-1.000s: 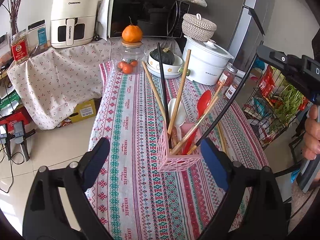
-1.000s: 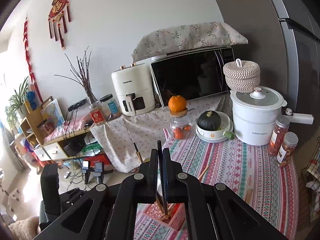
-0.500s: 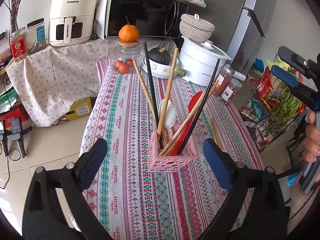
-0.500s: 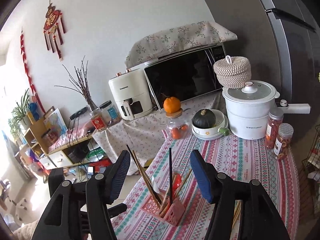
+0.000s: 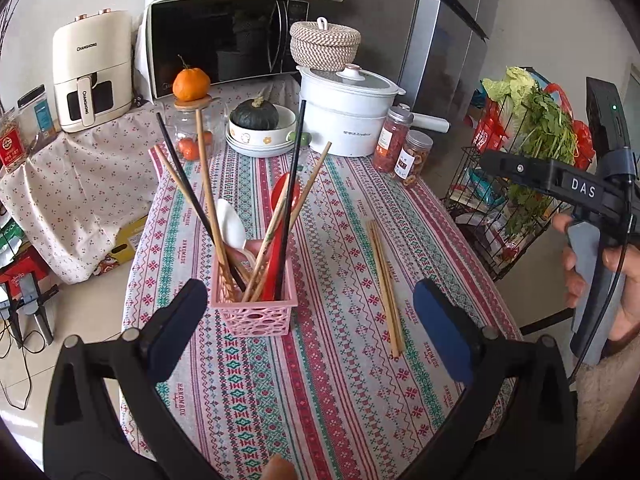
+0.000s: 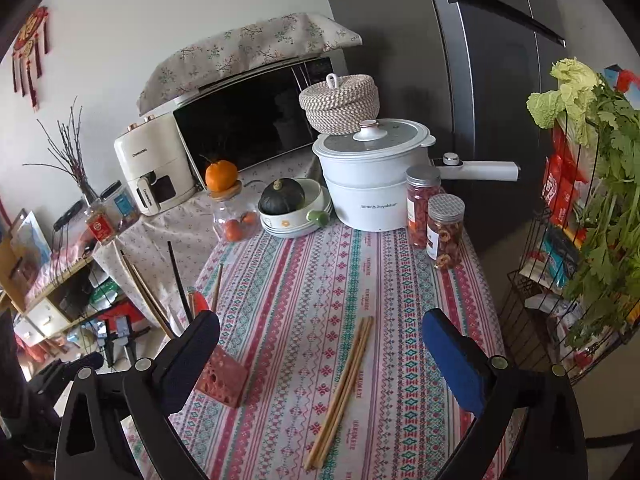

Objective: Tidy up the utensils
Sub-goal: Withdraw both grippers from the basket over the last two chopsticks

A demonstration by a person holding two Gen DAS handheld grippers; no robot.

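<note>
Left tool (image 5: 310, 326) spread, empty; right tool (image 6: 320, 354) likewise. Pink basket (image 5: 256, 312) contents visible left view only (right view: tips).

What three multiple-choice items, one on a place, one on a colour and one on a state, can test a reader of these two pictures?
1. Where do the loose wooden chopsticks lie?
A. on the tablecloth, right of the basket
B. inside the basket
C. on the white pot

2. What colour is the utensil basket?
A. blue
B. pink
C. white

3. How stands the right gripper?
A. shut on a chopstick
B. shut on a spoon
C. open, holding nothing

Key: 1 A, they lie flat on the cloth, apart from the basket. 2 B, its lattice wall is pink. 3 C, its blue pads stand wide apart.
</note>
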